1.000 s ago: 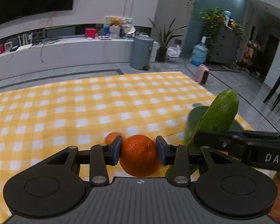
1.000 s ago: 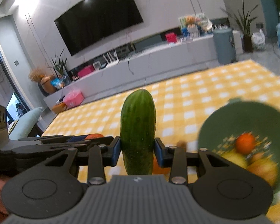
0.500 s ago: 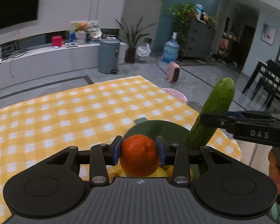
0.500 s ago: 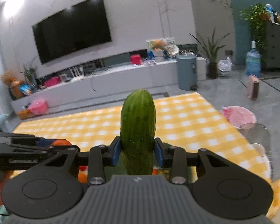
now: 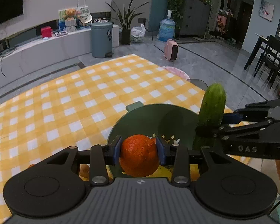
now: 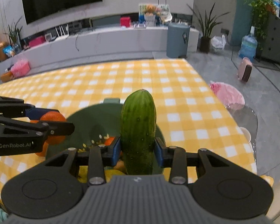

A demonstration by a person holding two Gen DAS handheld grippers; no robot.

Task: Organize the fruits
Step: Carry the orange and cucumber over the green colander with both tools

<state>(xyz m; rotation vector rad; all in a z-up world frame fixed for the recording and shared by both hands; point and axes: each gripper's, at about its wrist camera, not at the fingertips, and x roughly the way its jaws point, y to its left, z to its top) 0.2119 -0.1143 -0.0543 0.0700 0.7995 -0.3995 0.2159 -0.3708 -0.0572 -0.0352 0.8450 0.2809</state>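
Note:
My left gripper (image 5: 139, 150) is shut on an orange (image 5: 139, 155), held above the near side of a green colander bowl (image 5: 151, 117). My right gripper (image 6: 137, 150) is shut on a green cucumber (image 6: 138, 128) that stands upright between its blue pads, over the same bowl (image 6: 87, 117). In the left wrist view the cucumber (image 5: 212, 105) rises at the bowl's right rim, with the right gripper's black body beside it. In the right wrist view the orange (image 6: 53, 118) shows at the left in the left gripper. Yellow and orange fruit lie in the bowl, mostly hidden.
A yellow and white checked cloth (image 5: 74, 100) covers the table; its right edge (image 6: 240, 136) is close to the bowl. A pink stool (image 6: 226, 95) and a glass-topped piece stand just beyond. A small brown fruit (image 5: 84, 170) lies left of the bowl.
Both grippers swept right across the table and sank a little, coming from beside the bowl to above it. The orange and the cucumber stayed gripped throughout.

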